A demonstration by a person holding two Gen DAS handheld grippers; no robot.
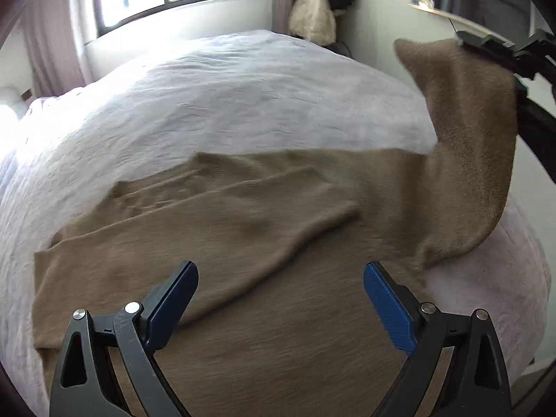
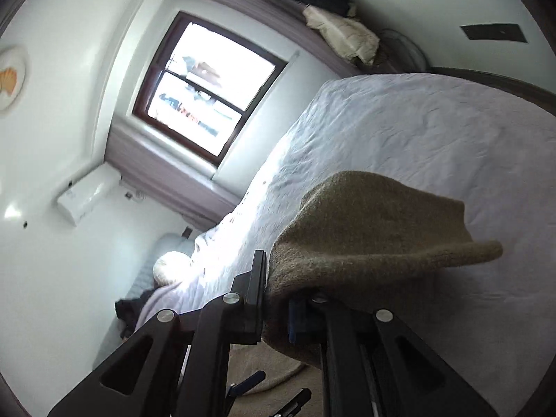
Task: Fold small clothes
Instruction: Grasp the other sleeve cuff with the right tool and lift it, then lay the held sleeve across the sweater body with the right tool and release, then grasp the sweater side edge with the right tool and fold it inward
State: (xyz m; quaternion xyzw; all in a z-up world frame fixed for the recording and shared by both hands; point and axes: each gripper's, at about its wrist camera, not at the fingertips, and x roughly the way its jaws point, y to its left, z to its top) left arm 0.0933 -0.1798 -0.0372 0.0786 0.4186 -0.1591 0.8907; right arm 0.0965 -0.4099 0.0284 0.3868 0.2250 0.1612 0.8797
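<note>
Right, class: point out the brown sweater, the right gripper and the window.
brown sweater (image 1: 264, 316): left wrist view, on its flat body lying on the bed.
right gripper (image 2: 278, 295): right wrist view, between its fingertips, shut on the lifted sleeve.
window (image 2: 208, 87): right wrist view, on the bright glass pane.

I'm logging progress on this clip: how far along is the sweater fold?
Done: one sleeve already lies folded across the brown sweater on the bed. In hand: the right gripper is shut on the other sleeve, lifted. The left gripper is open. Left: laying that sleeve over and folding the body.
</note>
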